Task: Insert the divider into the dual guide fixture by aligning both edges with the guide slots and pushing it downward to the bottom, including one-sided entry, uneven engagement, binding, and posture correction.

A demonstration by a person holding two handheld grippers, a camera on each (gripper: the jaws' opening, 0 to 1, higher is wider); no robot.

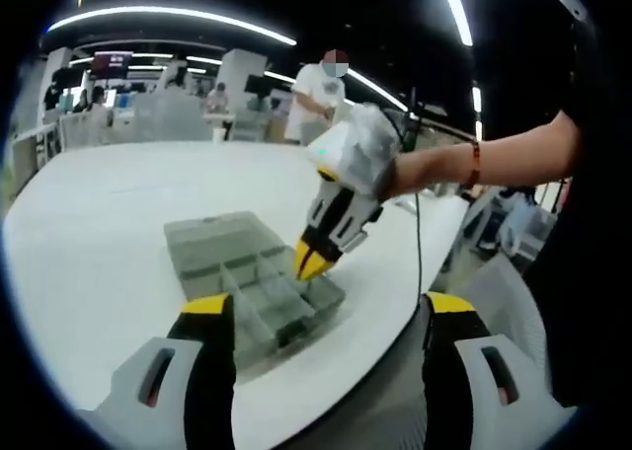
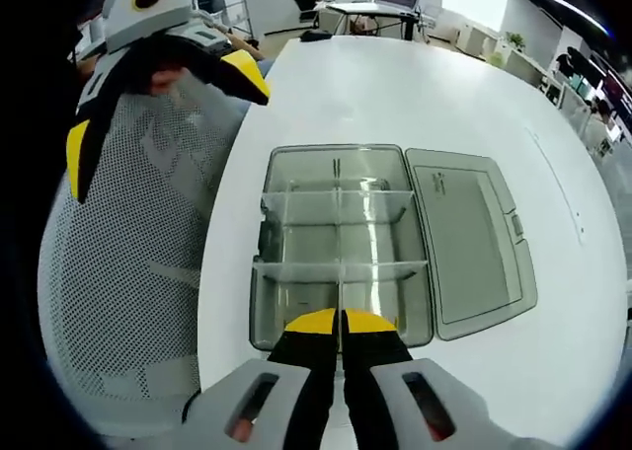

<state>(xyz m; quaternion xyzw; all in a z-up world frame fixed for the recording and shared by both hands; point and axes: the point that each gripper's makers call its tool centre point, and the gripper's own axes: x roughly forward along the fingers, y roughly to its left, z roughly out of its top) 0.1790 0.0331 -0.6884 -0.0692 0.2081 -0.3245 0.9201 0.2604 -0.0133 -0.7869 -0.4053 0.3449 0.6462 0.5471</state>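
we see our right gripper [image 2: 342,320] with its yellow tips pinched on a thin clear plastic divider [image 2: 341,290] standing in the see-through grey plastic box [image 2: 341,245] on the white table [image 2: 395,85], while our left gripper [image 1: 331,307] hangs near with its tips wide apart.

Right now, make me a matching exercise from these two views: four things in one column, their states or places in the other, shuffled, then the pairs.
1. clear grey plastic compartment box
2. box's hinged lid
3. right gripper
4. left gripper

A. jaws spread wide, holding nothing
B. lying open flat on the white table
C. split into cells by clear dividers
D. yellow tips closed together, over the box

Pairs: 1-C, 2-B, 3-D, 4-A
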